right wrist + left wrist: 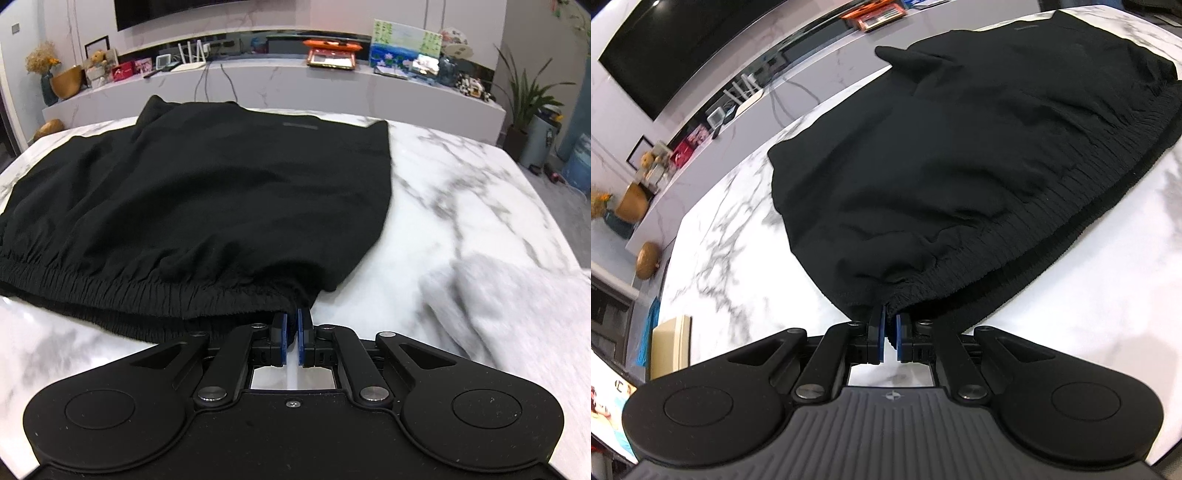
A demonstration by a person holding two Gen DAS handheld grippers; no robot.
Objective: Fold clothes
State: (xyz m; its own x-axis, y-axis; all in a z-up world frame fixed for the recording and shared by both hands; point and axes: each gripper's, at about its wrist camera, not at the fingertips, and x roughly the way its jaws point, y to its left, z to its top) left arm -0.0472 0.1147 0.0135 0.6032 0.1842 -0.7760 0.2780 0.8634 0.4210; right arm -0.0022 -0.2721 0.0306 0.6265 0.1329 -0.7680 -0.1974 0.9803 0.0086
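Nearest the lens: left gripper [890, 320], matte black linkage with blue pads, jaws narrow and pinched on the ribbed elastic waistband [1015, 229] of black shorts [942, 147]. Spread flat across a white marble table [731, 229] veined in grey, waistband along the near edge, soft wrinkled fabric running toward the far edge. One pointed corner of cloth sticking up at the far left of the garment. Beyond the table's left edge: a long pale shelf [701, 147] with a round wooden bowl [631, 205], a wide dark screen [701, 48] on the wall above.

Right wrist view: right gripper [291, 320], same black arms and blue pads, likewise nearly closed and clamped on the gathered waistband [129, 291] at its right end, near the table's near edge. Black shorts [221, 177] over the left and middle of the marble table [461, 192], smooth matte weave, a small grey label [301, 125] near the far hem. Right of the shorts, bare veined marble, then a blurred pale grey cloth [517, 306] at the near right corner. Past the far edge, the shelf [332, 88] with an orange tray [330, 53] and a leafy plant [528, 92] at far right.
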